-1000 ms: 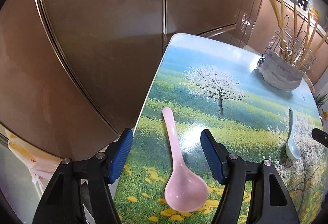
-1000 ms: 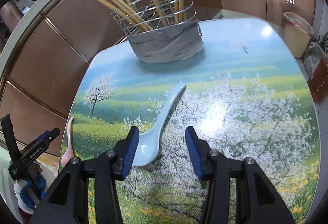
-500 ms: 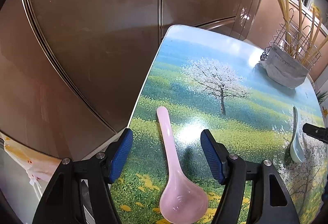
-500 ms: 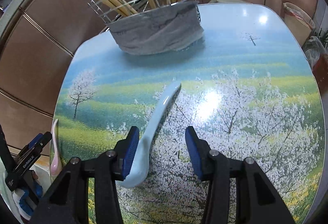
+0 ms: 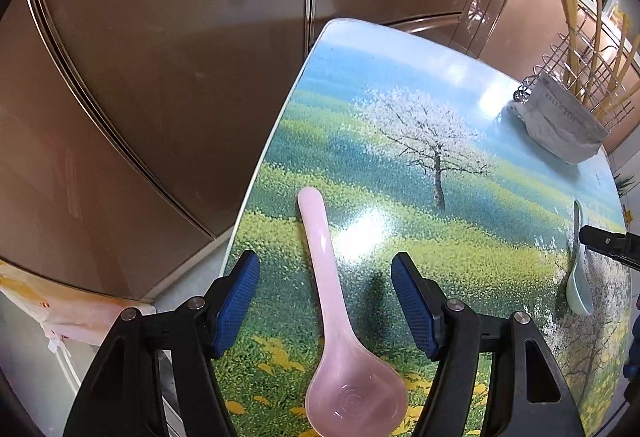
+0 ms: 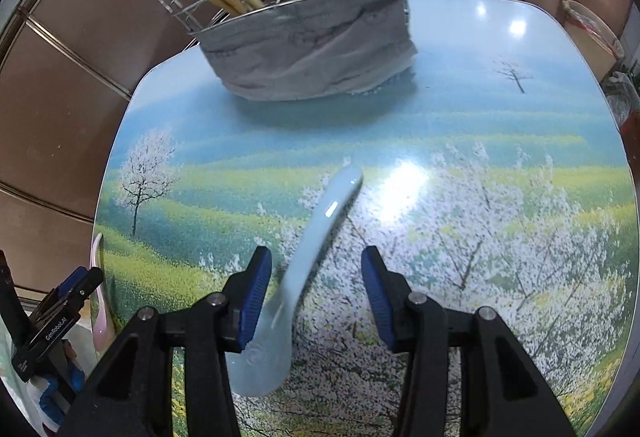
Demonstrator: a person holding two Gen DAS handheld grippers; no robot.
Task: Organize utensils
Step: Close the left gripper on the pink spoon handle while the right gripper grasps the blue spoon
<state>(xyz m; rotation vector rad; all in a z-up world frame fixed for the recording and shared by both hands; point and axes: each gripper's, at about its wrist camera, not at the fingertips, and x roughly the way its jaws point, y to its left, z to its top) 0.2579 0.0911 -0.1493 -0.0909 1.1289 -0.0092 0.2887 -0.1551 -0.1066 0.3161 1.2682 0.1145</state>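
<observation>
Spoons are sitting between spread jaws — I am centring each hand-held gripper, left (image 5: 325, 301) on the pink spoon (image 5: 340, 325), right (image 6: 316, 297) on the blue spoon (image 6: 298, 277), before pinching the necks.

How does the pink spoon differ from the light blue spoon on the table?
The pink spoon is pink and lies near the table's left edge; the blue spoon is pale blue and lies nearer the middle. The pink spoon sits midway between the left hand-held gripper's open jaws; the blue spoon's bowl lies close beside one finger of the right hand-held gripper. Both lie flat, bowls up, ungripped.
</observation>
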